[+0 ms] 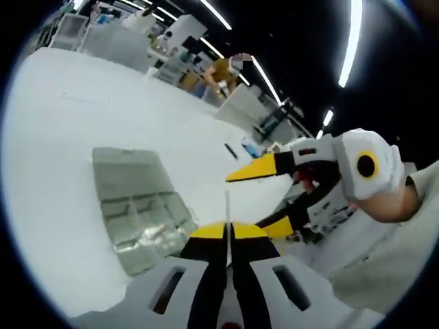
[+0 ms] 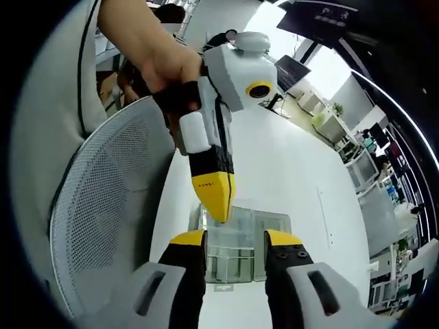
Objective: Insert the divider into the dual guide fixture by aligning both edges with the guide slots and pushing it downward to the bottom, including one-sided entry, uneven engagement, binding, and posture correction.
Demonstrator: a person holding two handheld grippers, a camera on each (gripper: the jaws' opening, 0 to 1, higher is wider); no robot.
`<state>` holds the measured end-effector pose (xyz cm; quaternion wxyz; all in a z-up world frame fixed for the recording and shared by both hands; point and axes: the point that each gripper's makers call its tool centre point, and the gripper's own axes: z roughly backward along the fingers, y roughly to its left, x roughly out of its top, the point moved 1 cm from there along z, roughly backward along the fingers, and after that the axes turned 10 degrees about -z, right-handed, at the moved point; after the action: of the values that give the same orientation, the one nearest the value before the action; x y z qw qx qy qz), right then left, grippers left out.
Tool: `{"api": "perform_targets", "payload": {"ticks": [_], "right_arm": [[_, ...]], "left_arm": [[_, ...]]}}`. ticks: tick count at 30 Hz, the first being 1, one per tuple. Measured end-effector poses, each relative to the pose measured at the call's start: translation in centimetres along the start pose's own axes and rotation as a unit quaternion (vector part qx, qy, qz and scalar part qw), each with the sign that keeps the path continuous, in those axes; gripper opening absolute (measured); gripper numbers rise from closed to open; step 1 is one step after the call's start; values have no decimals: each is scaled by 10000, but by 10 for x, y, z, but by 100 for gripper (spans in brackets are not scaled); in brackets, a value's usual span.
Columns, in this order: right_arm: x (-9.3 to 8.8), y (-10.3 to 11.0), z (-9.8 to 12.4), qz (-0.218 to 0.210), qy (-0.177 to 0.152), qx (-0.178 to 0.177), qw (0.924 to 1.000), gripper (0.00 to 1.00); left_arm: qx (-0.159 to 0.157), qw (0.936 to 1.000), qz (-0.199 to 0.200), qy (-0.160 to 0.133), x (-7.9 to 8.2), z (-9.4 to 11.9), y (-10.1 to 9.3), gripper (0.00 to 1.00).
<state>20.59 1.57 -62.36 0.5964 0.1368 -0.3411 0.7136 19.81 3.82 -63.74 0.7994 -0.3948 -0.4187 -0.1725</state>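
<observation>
A clear dual guide fixture [image 1: 140,209] lies on the white table [image 1: 68,137]. My left gripper [image 1: 228,232] is shut on a thin clear divider [image 1: 227,205], which I see edge-on as a pale line rising between the yellow tips, to the right of the fixture. My right gripper [image 1: 243,202] comes in from the right with its fingers spread and nothing between them. In the right gripper view the left gripper [image 2: 219,209] points down from above, just over the fixture [image 2: 240,247]. The right gripper [image 2: 234,241] stands open in front of the fixture.
A white mesh chair [image 2: 103,205] stands close on the left, beside the table edge. A small dark object [image 1: 231,151] lies on the table farther out. Desks, monitors and a seated person [image 1: 219,72] are in the background.
</observation>
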Motion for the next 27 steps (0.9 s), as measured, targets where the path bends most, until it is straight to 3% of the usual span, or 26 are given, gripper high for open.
{"api": "perform_targets", "payload": {"ticks": [12,19,27], "right_arm": [[4,-6,7,-53,-46,646,9979,16],[7,0,7,-103,-41,1191,9928,13],[7,7,7,-189,1,1617,9867,6]], "left_arm": [[-157,9966,-804,-1,-1,0,-5,0],[-274,9903,-1360,28,-1,-2,-12,0],[-342,9847,-1708,6,1,-2,-15,0]]}}
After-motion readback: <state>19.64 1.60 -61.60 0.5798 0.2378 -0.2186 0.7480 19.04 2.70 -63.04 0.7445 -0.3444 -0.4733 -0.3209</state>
